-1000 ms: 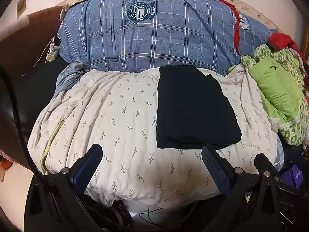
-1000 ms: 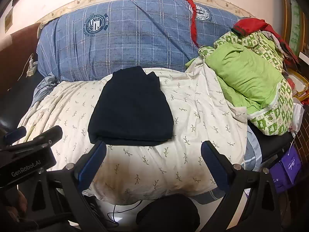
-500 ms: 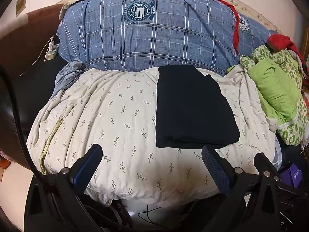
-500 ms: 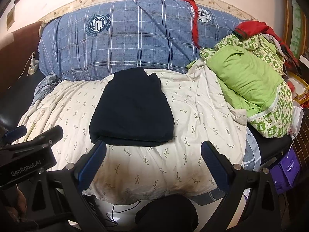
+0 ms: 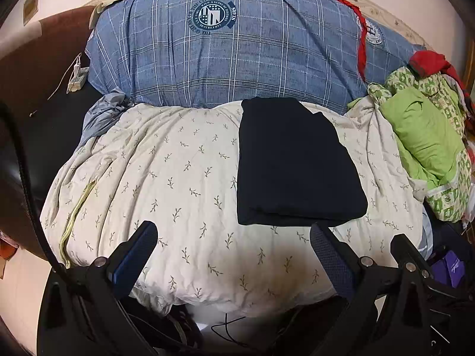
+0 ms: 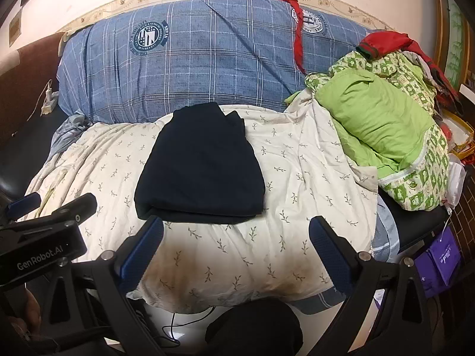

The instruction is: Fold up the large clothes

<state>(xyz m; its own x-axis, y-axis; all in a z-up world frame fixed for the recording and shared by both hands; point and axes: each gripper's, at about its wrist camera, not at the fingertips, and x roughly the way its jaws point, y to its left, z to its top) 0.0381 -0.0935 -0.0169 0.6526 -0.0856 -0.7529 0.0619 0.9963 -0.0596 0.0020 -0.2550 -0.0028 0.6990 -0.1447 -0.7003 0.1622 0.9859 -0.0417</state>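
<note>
at the far left a brown headboard (image 5: 35, 47) edges the bed, with a white charger and cord (image 5: 75, 78) lying on the dark surface beside it. the left gripper (image 5: 233, 252) hangs over the near edge of the cream quilt with small leaf sprigs (image 5: 166, 178), its two blue-padded fingers spread wide and holding nothing. behind the quilt lies a big blue plaid duvet (image 5: 237, 59) printed with round crests.

the dark navy garment (image 5: 294, 163) lies on the quilt right of the middle, folded into a neat, thick rectangle. its surface is smooth and flat, the near edge shows stacked layers, and the far end narrows a little, with one layer stepped back from the corner. from the right wrist view the same garment (image 6: 202, 166) sits left of centre, touching neither gripper. the right gripper (image 6: 236, 243) is also spread wide and empty, poised just in front of the fold's near edge.

further right a heap of green bedding (image 6: 383, 130) rests against the quilt, topped by red cloth (image 6: 383, 41). a purple bag (image 6: 442, 261) sits low at the far right.
</note>
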